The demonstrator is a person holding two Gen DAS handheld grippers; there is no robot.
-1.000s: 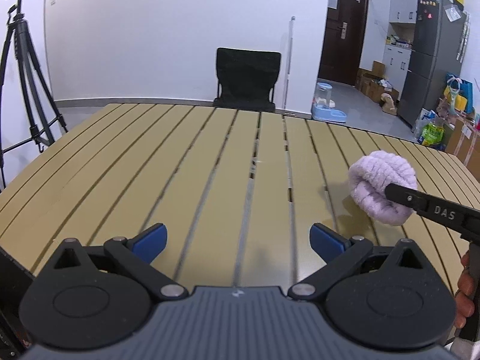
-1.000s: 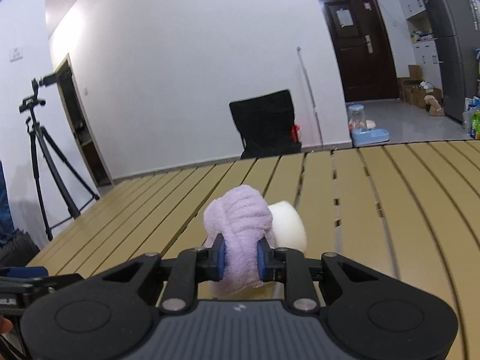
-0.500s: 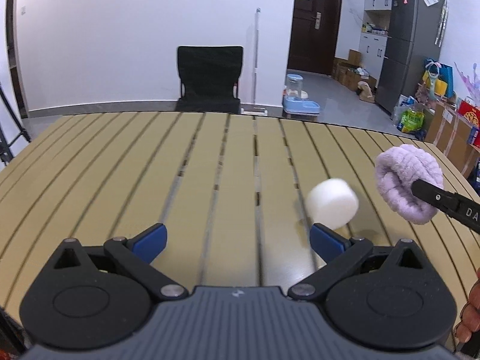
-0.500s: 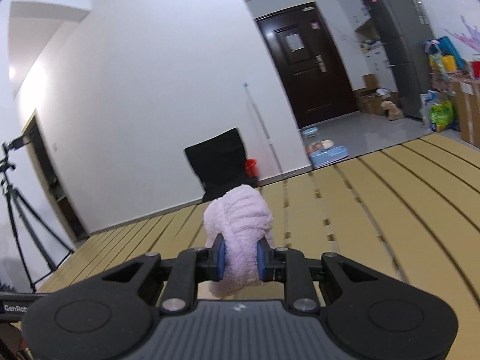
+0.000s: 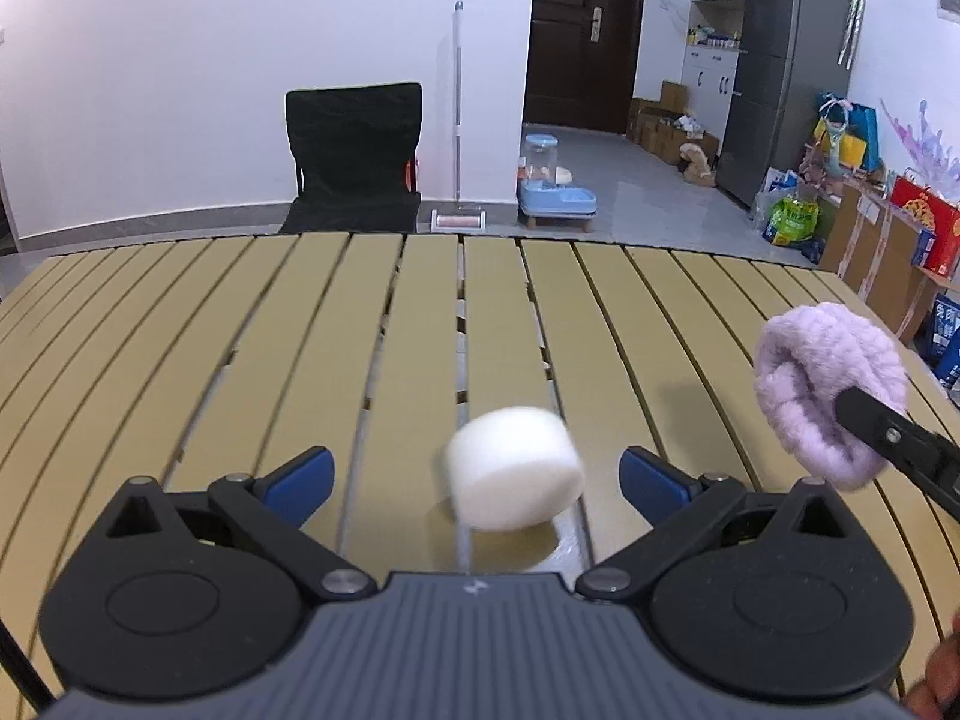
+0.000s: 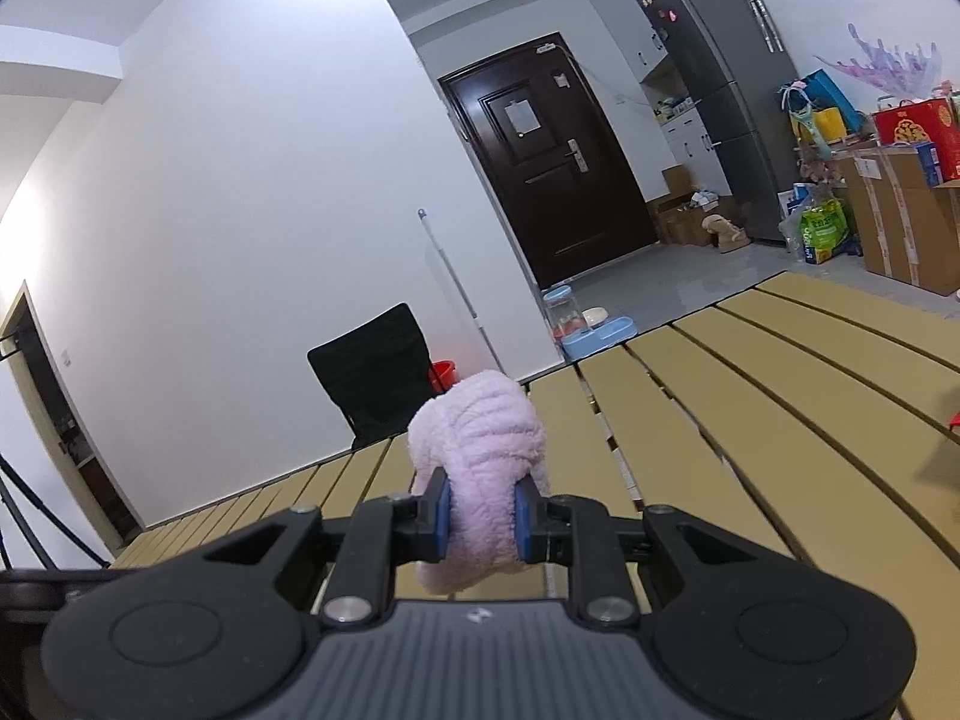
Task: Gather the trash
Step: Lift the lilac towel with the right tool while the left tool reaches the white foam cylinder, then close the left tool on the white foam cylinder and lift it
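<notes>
Left wrist view: one left gripper [image 5: 474,474] fills the bottom of the frame, its two blue-padded fingers [image 5: 300,474] spread wide with nothing pressed between them. One white foam cylinder [image 5: 516,468] lies on its side on the slatted tan table [image 5: 240,330], in the gap between the two pads but touching neither. At the right edge, one fluffy lilac cloth bundle [image 5: 822,384] is pinched by the black finger of the other gripper, above the tabletop. Beyond the table's far edge, in the upper middle, stand one black folding chair [image 5: 354,156], one white mop [image 5: 457,120] leaning on the wall, and one blue pet feeder [image 5: 552,186]. One dark door [image 5: 576,36] and one grey fridge [image 5: 786,60] sit in the upper right.

In the right wrist view, one right gripper [image 6: 480,516] occupies the bottom centre, its two blue pads closed tightly on the lilac cloth bundle [image 6: 480,450], which bulges above and below them. The table [image 6: 750,420] runs off to the right. The foam cylinder is out of this view.
</notes>
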